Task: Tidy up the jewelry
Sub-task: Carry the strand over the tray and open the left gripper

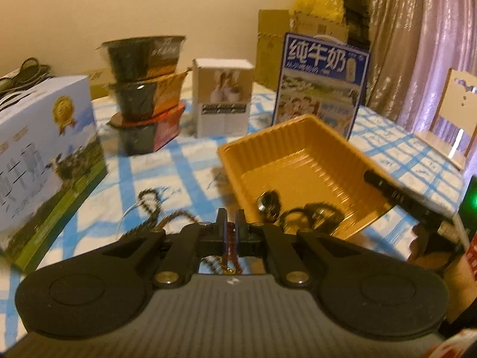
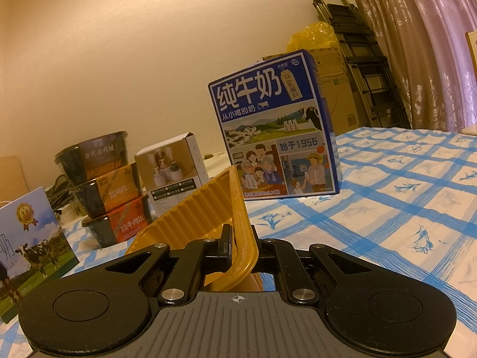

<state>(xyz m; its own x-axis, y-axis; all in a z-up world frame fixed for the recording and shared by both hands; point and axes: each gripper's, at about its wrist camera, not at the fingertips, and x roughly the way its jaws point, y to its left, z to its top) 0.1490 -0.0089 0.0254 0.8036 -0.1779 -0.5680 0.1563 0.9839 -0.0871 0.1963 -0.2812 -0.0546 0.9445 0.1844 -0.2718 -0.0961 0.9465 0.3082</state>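
My left gripper (image 1: 231, 219) is shut on a reddish-brown beaded chain (image 1: 230, 246) that hangs down between its fingers, just left of the near corner of an orange plastic tray (image 1: 286, 137). The tray holds a metal ring (image 1: 268, 204) and dark bracelets (image 1: 316, 219). More beaded chains (image 1: 152, 208) lie on the checked cloth to the left. My right gripper (image 2: 241, 235) is shut on the tray's right rim (image 2: 238, 208); it also shows in the left wrist view (image 1: 417, 205), and the tray looks tilted up.
On the blue-checked tablecloth (image 2: 402, 194) stand a blue milk carton (image 2: 274, 131), a small white box (image 2: 171, 164), a stack of three food bowls (image 2: 104, 185) and a light-blue milk box (image 1: 44, 155). A chair (image 1: 453, 113) stands at the far right.
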